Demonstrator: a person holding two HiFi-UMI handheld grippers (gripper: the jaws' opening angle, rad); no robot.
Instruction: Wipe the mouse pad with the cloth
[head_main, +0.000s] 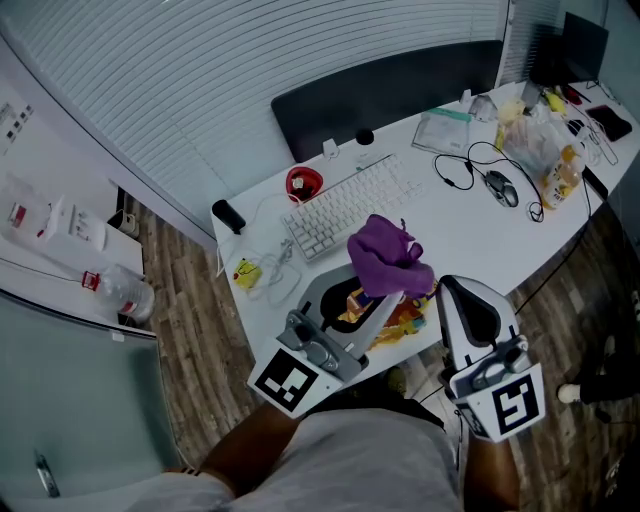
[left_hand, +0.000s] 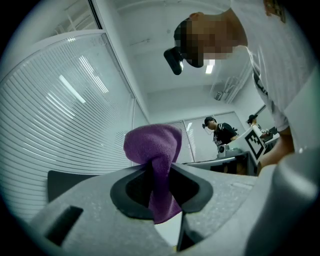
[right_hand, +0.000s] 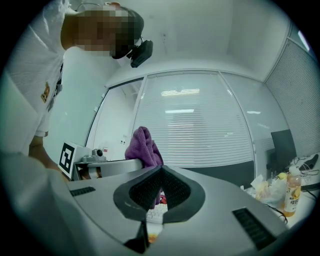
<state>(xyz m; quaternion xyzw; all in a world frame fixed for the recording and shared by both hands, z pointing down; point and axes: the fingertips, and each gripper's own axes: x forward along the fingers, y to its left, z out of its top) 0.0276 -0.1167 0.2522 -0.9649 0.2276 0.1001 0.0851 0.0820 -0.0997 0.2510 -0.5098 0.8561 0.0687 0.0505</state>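
A purple cloth (head_main: 385, 255) hangs bunched above the near edge of the white desk (head_main: 470, 235). My left gripper (head_main: 393, 297) is shut on it; in the left gripper view the cloth (left_hand: 154, 155) is pinched between the jaws and bulges above them. Under the cloth lies a colourful mouse pad (head_main: 408, 318) in orange, yellow and black, mostly hidden. My right gripper (head_main: 448, 287) hovers just right of the cloth, shut with nothing in it (right_hand: 160, 174). From the right gripper view the cloth (right_hand: 142, 145) and the left gripper (right_hand: 102, 164) show beyond the jaws.
A white keyboard (head_main: 350, 205) lies behind the cloth, with a red cup (head_main: 304, 183) and a black object (head_main: 228, 215) to its left. A mouse (head_main: 500, 187), cables, bags and a bottle (head_main: 562, 175) crowd the right end. A dark chair (head_main: 390, 90) stands behind the desk.
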